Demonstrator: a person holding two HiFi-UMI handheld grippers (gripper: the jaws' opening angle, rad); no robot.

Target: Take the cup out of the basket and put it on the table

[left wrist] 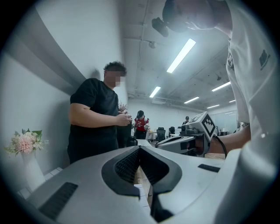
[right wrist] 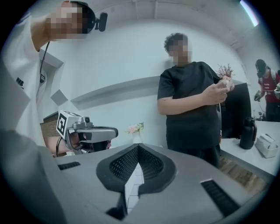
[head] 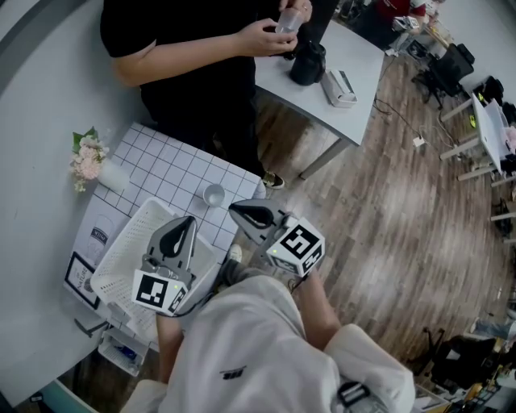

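A small clear cup (head: 214, 195) stands upright on the white checked tabletop (head: 161, 165), just past the far corner of the white slatted basket (head: 113, 260). My left gripper (head: 189, 220) hangs over the basket's right side, shut, with nothing in it; its jaws meet at the tips (left wrist: 139, 148). My right gripper (head: 235, 208) is level just right of the cup, also shut and empty (right wrist: 138, 146). The cup sits between the two tips and touches neither. Neither gripper view shows the cup.
Pink flowers in a white vase (head: 87, 161) stand at the table's left. A person in a black shirt (head: 193, 56) stands at the far side, holding a small clear thing (head: 289, 20). Behind is a grey table (head: 363, 56) with a black bottle (head: 309, 63) and a white device (head: 339, 87).
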